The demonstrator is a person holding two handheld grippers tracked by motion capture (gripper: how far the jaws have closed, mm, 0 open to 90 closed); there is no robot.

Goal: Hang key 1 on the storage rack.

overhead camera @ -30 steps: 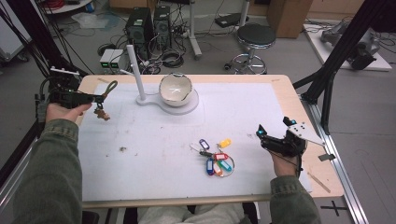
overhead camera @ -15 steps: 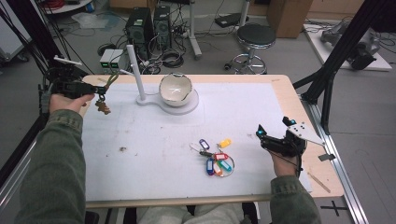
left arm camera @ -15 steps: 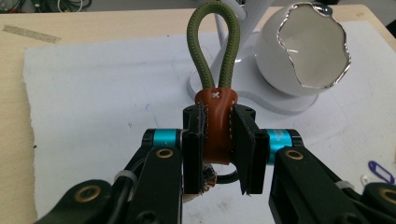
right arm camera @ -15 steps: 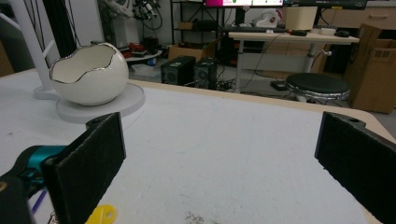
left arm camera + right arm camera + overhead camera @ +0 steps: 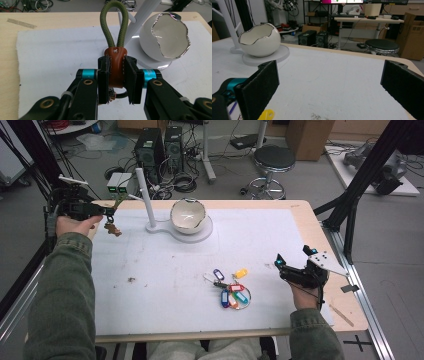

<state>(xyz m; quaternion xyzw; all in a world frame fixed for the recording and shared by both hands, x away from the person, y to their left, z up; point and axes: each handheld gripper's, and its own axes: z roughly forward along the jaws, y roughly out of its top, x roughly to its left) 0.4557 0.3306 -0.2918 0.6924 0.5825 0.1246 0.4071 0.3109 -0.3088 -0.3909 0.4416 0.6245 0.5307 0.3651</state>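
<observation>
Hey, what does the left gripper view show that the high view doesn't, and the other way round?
The left gripper view shows the grip up close: the left gripper is shut on a brown leather key fob with a white cross stitch and an olive cord loop.

The high view shows the bunch of coloured key tags lying on the white mat, and the right gripper open beside them.

Both show the white egg-shaped bowl and the white post.
</observation>
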